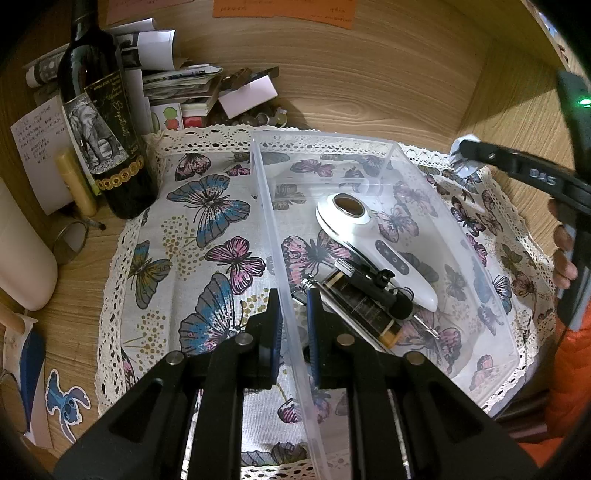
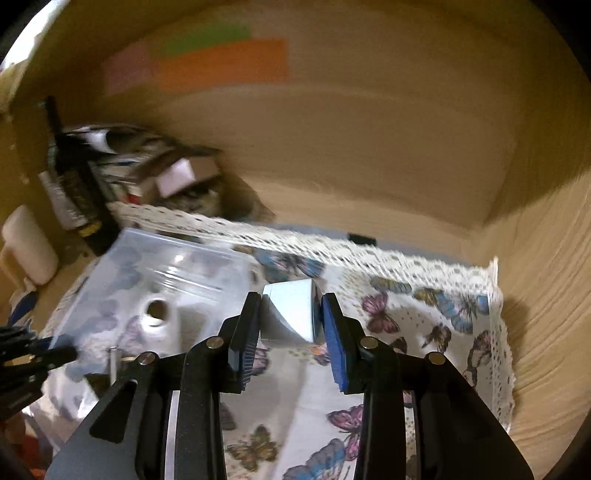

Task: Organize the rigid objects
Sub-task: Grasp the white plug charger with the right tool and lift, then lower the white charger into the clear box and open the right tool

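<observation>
Two grippers at work over a butterfly-print cloth with lace edging (image 1: 207, 229). Left gripper (image 1: 293, 314) clamped narrow on the near-left wall of a clear plastic bin (image 1: 491, 258), one blue-padded finger outside the wall, the other inside. Inside the bin: a white handheld device with a dark oval window (image 1: 365, 236), lying diagonally; just beside it and touching, a black-and-gold tube (image 1: 362, 306); across both, a slim black rod-like tool (image 1: 373, 284). Bin resting flat on the cloth, right of the cloth's middle.

Right gripper (image 2: 290, 325) closed on a small pale-blue and white block (image 2: 291, 314), fingers set moderately apart by its width, held above the cloth just right of the bin (image 2: 155, 280). Much motion blur in the right wrist view; block's exact nature hard to tell. Seen from the left wrist camera, the same gripper (image 1: 463, 155) far right, above the cloth's back corner, something whitish at its tips.

Left of the cloth, on the wooden desk (image 1: 332, 74): a dark wine bottle with an elephant label (image 1: 99, 122), upright; a yellowish stick (image 1: 75, 184) leaning near it; a white cylinder (image 1: 22, 254); a handwritten note (image 1: 37, 144). Behind, a heap of papers and booklets (image 1: 177, 81). Near the bottom-left, a blue cartoon sticker (image 1: 64, 402). Orange sticky note (image 1: 284, 11) on the back panel.
</observation>
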`<state>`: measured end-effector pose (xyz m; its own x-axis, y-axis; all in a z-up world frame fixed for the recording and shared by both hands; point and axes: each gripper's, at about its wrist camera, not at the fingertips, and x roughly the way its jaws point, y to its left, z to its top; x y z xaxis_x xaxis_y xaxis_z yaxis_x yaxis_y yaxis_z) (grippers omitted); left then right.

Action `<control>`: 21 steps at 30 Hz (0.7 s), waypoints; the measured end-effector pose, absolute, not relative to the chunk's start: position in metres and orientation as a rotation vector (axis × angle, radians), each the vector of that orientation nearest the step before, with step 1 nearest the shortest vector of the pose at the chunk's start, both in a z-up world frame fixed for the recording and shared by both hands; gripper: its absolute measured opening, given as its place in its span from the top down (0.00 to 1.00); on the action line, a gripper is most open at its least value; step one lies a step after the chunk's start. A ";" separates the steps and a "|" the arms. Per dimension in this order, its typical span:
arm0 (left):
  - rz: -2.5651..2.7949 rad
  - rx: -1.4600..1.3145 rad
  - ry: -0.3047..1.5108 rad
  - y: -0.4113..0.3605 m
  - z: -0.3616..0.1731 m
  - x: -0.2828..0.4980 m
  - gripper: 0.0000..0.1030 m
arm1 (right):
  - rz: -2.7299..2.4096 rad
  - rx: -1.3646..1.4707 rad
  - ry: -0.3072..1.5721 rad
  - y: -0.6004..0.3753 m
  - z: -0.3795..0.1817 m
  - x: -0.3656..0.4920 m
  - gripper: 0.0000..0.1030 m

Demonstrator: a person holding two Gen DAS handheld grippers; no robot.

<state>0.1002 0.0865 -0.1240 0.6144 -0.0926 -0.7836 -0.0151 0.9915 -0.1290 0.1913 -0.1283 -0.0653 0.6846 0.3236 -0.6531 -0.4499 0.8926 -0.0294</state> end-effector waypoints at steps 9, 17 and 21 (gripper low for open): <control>-0.045 -0.121 0.907 0.087 -0.123 0.100 0.88 | 0.581 -0.254 0.627 -0.088 -0.056 0.150 0.70; -0.044 -0.120 0.908 0.086 -0.123 0.100 0.88 | 0.673 -0.330 0.689 -0.054 -0.085 0.136 0.70; -0.043 -0.121 0.907 0.086 -0.123 0.100 0.88 | 0.683 -0.358 0.742 -0.043 -0.102 0.140 0.70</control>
<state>0.1004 0.0862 -0.1229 0.6158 -0.0886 -0.7829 -0.0135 0.9923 -0.1229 0.1399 -0.0428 -0.1018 0.5383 0.4393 -0.7192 -0.6803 0.7302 -0.0631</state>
